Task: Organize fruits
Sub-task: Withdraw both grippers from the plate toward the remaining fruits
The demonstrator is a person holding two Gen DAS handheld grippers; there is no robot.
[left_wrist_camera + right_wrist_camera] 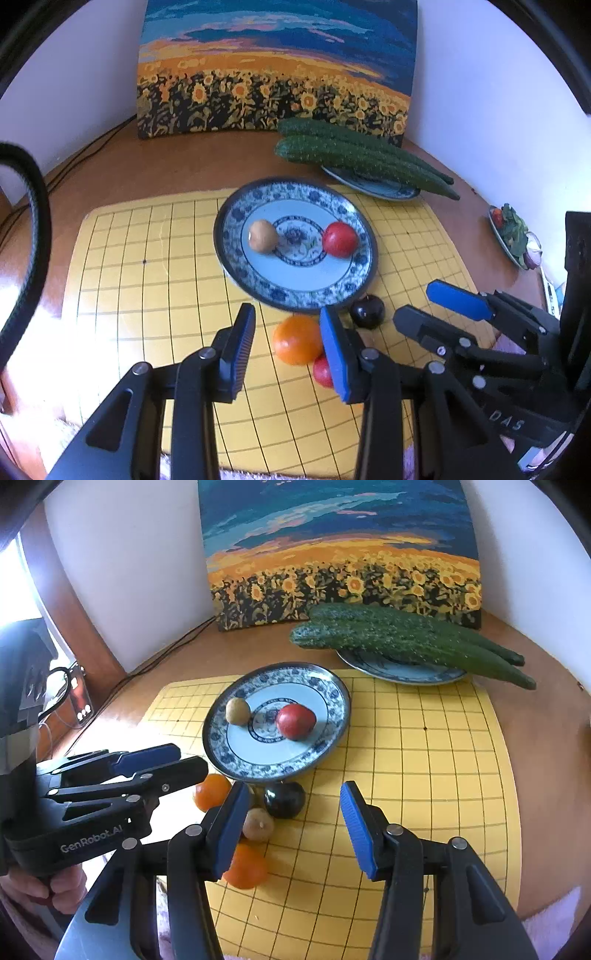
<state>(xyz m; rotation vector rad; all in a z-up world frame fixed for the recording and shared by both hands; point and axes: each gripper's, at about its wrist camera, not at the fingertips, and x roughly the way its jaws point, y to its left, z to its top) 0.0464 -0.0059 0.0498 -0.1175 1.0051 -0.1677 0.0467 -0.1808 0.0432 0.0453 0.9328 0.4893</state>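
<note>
A blue-patterned plate (295,291) (273,764) on the yellow grid mat holds a brown kiwi (263,236) (238,711) and a red apple (340,239) (296,722). In front of it lie an orange (297,339) (211,792), a dark plum (367,313) (285,799), a second kiwi (258,824), a second orange (245,866) and a red fruit (322,371). My left gripper (288,349) (170,760) is open and empty just above the near orange. My right gripper (291,827) (432,302) is open and empty beside the plum.
A second plate (369,184) (399,670) at the back right carries two cucumbers (362,157) (406,638). A sunflower painting (273,66) (343,554) leans on the wall. A small salad dish (511,232) sits far right. Cables (92,144) run along the back left.
</note>
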